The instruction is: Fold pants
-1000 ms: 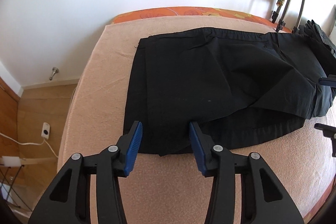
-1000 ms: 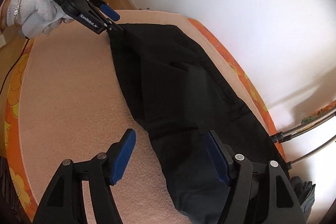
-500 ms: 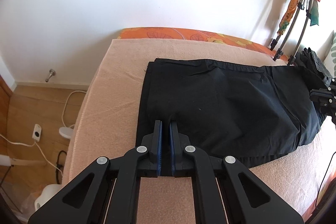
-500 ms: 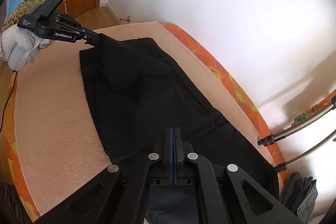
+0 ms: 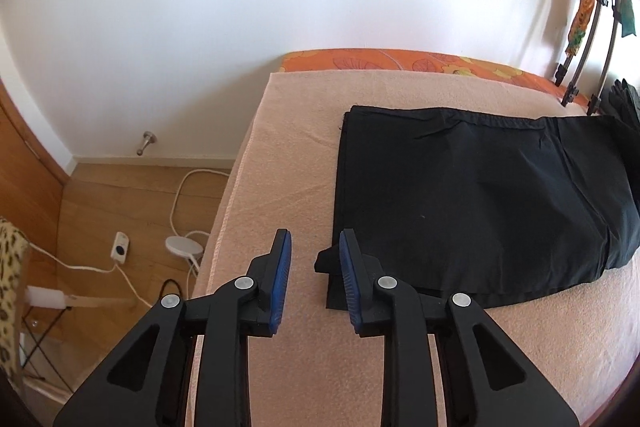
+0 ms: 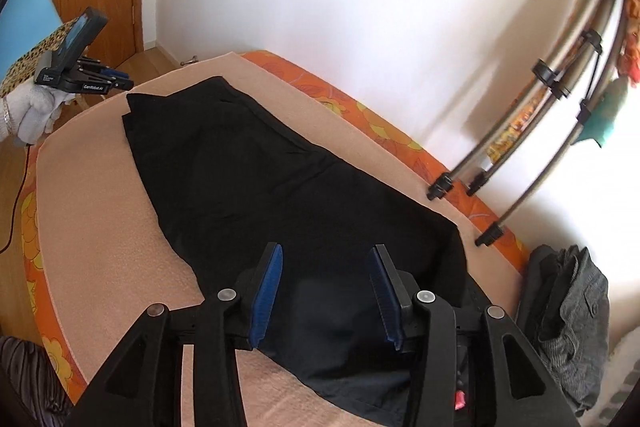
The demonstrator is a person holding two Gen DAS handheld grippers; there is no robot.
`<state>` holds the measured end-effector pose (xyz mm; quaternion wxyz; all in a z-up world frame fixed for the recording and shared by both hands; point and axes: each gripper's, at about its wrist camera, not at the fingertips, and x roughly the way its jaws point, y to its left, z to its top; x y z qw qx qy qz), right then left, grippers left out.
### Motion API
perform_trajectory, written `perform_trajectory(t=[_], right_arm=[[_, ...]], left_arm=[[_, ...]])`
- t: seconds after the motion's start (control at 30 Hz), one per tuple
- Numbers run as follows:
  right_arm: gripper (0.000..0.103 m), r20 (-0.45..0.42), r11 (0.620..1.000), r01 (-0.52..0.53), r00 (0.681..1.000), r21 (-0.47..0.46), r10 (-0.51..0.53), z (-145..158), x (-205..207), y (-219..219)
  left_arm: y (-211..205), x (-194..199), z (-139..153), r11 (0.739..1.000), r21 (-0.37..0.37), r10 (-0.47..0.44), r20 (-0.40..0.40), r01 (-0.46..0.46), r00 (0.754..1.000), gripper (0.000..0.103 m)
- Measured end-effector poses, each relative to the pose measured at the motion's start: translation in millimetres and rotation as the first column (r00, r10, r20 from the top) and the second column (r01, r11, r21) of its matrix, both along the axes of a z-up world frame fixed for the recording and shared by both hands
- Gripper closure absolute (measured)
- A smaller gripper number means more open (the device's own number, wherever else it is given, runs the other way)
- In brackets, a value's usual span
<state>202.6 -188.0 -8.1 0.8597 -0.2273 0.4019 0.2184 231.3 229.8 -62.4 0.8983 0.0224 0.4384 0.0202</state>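
Note:
Black pants (image 5: 460,203) lie flat, folded lengthwise, on a peach blanket (image 5: 288,155) on the bed; they also show in the right wrist view (image 6: 280,187). My left gripper (image 5: 314,259) is open and empty above the blanket, just left of the pants' near corner, which is curled up beside its right finger. It also shows far left in the right wrist view (image 6: 116,79), held by a gloved hand. My right gripper (image 6: 326,275) is open and empty, hovering over the other end of the pants.
An orange flowered sheet (image 6: 360,115) edges the bed along the white wall. A metal rack (image 6: 532,155) with hung cloths stands at the bed's far side. A grey garment pile (image 6: 568,319) lies at the right. Cables and a socket (image 5: 120,247) lie on the wood floor.
Both grippers were shut on the pants half a second ago and have let go and opened. The left gripper has drawn back to the left, off the cloth; the pants now lie flat.

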Motion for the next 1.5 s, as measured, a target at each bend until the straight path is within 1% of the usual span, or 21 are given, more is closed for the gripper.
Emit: perform_trajectory(t=[0.1, 0.2, 0.37, 0.5, 0.6, 0.67, 0.73, 0.77, 0.8, 0.87, 0.93, 0.97, 1.07, 1.2, 1.23, 1.27, 1.3, 1.37, 1.4, 1.47, 1.5], right_arm=[[0.053, 0.004, 0.997, 0.076, 0.997, 0.017, -0.076, 11, -9, -51], [0.052, 0.003, 0.989, 0.150, 0.989, 0.011, -0.150, 11, -19, -97], [0.047, -0.044, 0.963, 0.269, 0.963, 0.035, -0.267, -1, -24, -155], [0.038, -0.051, 0.968, 0.240, 0.970, 0.074, -0.237, -8, -32, -174], [0.029, -0.041, 0.983, 0.167, 0.986, 0.080, -0.164, -14, -39, -163], [0.029, -0.030, 0.991, 0.118, 0.993, 0.062, -0.117, -18, -38, -149], [0.032, -0.008, 0.996, 0.089, 0.996, 0.003, -0.088, -27, -35, -135], [0.042, -0.002, 0.997, 0.078, 0.997, -0.021, -0.078, -31, -32, -131], [0.058, -0.009, 0.997, 0.069, 0.998, -0.033, -0.070, -35, -27, -128], [0.076, -0.045, 0.998, 0.070, 0.997, -0.010, -0.070, -38, -16, -131], [0.085, -0.046, 0.995, 0.104, 0.994, 0.006, -0.103, -36, -3, -141], [0.092, -0.044, 0.991, 0.129, 0.991, 0.018, -0.128, -33, 5, -148], [0.098, -0.047, 0.965, 0.258, 0.966, 0.052, -0.255, -24, 37, -178], [0.099, -0.062, 0.936, 0.351, 0.934, -0.009, -0.351, -35, 72, -200], [0.099, -0.044, 0.930, 0.367, 0.929, -0.038, -0.368, -38, 76, -201], [0.091, -0.037, 0.920, 0.385, 0.921, -0.068, -0.388, -42, 80, -202], [0.076, -0.036, 0.911, 0.402, 0.913, -0.088, -0.406, -45, 81, -205], [0.064, -0.048, 0.911, 0.411, 0.910, -0.028, -0.412, -40, 72, -210], [0.054, -0.061, 0.909, 0.418, 0.907, 0.003, -0.417, -36, 65, -211], [0.044, -0.073, 0.906, 0.421, 0.906, 0.038, -0.417, -30, 45, -210], [0.044, -0.091, 0.913, 0.403, 0.913, 0.060, -0.397, -29, 33, -207]], left_arm=[[-19, -8, 13, 0.999, -0.008, -0.048, 0.032, 0.048, 0.998, 0.079], [-51, -15, 25, 0.993, -0.038, -0.111, 0.064, 0.114, 0.992, 0.072], [-120, -22, 33, 0.961, -0.092, -0.253, 0.090, 0.261, 0.963, 0.069], [-175, -26, 30, 0.919, -0.131, -0.363, 0.090, 0.372, 0.928, 0.069], [-214, -26, 23, 0.884, -0.126, -0.443, 0.075, 0.449, 0.893, 0.069], [-239, -25, 17, 0.867, -0.105, -0.485, 0.054, 0.488, 0.873, 0.069], [-257, -24, 10, 0.849, -0.106, -0.518, 0.035, 0.518, 0.855, 0.069], [-265, -22, 7, 0.842, -0.104, -0.530, 0.026, 0.529, 0.848, 0.069], [-272, -21, 4, 0.838, -0.093, -0.539, 0.019, 0.538, 0.842, 0.069], [-282, -20, -2, 0.830, -0.071, -0.554, 0.002, 0.553, 0.832, 0.069], [-288, -19, -5, 0.826, -0.057, -0.562, -0.012, 0.561, 0.827, 0.069], [-290, -17, -7, 0.825, -0.060, -0.563, -0.016, 0.561, 0.826, 0.069], [-294, -13, -9, 0.826, -0.061, -0.562, -0.018, 0.560, 0.827, 0.069], [-295, -8, -10, 0.831, -0.063, -0.554, -0.020, 0.552, 0.832, 0.069], [-296, -7, -10, 0.832, -0.063, -0.553, -0.019, 0.551, 0.833, 0.069], [-296, -7, -9, 0.833, -0.061, -0.552, -0.018, 0.550, 0.834, 0.069], [-294, -8, -7, 0.834, -0.061, -0.550, -0.015, 0.548, 0.835, 0.069], [-289, -11, -3, 0.831, -0.063, -0.554, -0.008, 0.552, 0.833, 0.069], [-286, -13, -1, 0.830, -0.056, -0.556, -0.006, 0.555, 0.831, 0.069], [-282, -17, 1, 0.829, -0.046, -0.558, -0.007, 0.558, 0.830, 0.069], [-279, -21, 2, 0.826, -0.047, -0.563, -0.009, 0.562, 0.826, 0.069]])
